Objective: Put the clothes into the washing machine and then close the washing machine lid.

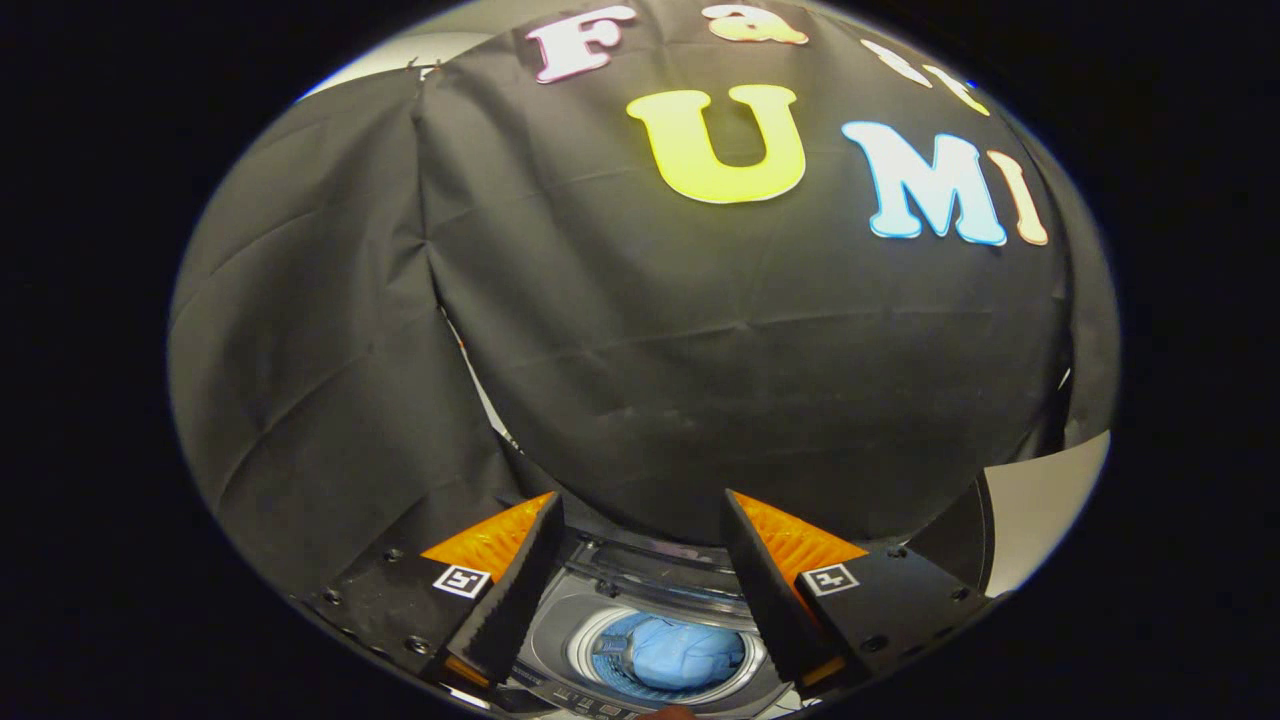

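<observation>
The washing machine (560,625) stands low in the gripper view, below and between the two fingers of the claw (640,530), and its tub is open from above. Inside the round drum lies the blue clothes (690,652), bunched into one lump, so the first step of the task seems already done. The step in hand appears to be the second one, closing the lid (660,568), which looks raised at the far side of the opening, just beyond the drum; its exact angle is hard to tell. The claw is wide open and holds nothing, with both fingers apart above the machine. The next move probably calls for the claw to reach the lid and bring it down over the drum.
</observation>
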Demonstrator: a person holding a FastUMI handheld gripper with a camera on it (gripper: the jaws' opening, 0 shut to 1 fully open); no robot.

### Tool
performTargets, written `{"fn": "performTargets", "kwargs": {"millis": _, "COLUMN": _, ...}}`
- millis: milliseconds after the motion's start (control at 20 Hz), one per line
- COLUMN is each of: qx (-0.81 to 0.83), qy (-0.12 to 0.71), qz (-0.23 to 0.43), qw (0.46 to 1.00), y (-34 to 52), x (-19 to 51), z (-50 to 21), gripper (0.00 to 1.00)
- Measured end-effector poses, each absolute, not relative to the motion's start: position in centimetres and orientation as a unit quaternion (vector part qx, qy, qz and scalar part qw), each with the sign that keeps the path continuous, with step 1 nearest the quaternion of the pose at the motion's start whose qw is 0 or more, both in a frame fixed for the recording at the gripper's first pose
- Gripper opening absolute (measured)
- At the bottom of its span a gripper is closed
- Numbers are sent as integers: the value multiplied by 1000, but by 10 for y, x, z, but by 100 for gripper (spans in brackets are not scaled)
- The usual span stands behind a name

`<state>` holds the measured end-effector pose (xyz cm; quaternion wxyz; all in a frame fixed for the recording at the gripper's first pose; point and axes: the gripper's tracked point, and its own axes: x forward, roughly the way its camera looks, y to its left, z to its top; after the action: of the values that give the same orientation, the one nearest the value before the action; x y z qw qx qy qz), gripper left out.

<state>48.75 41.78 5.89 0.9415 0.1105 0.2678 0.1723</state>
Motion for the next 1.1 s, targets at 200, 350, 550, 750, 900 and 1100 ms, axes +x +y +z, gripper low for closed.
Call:
{"fn": "performTargets", "kwargs": {"millis": 200, "qx": 106, "qy": 296, "qz": 146, "qw": 938, "y": 422, "x": 511, "z": 35, "gripper": 97}}
{"fn": "performTargets", "kwargs": {"millis": 350, "qx": 101, "qy": 320, "qz": 126, "qw": 934, "y": 422, "x": 528, "z": 7, "gripper": 97}}
{"fn": "performTargets", "kwargs": {"millis": 550, "qx": 111, "qy": 332, "qz": 106, "qw": 931, "y": 421, "x": 531, "z": -14, "gripper": 98}}
{"fn": "performTargets", "kwargs": {"millis": 750, "qx": 133, "qy": 332, "qz": 104, "qw": 928, "y": 421, "x": 527, "z": -17, "gripper": 97}}
{"fn": "performTargets", "kwargs": {"millis": 900, "qx": 130, "qy": 320, "qz": 107, "qw": 932, "y": 421, "x": 527, "z": -15, "gripper": 98}}
{"fn": "performTargets", "kwargs": {"millis": 1100, "qx": 125, "qy": 310, "qz": 110, "qw": 936, "y": 420, "x": 515, "z": -14, "gripper": 98}}
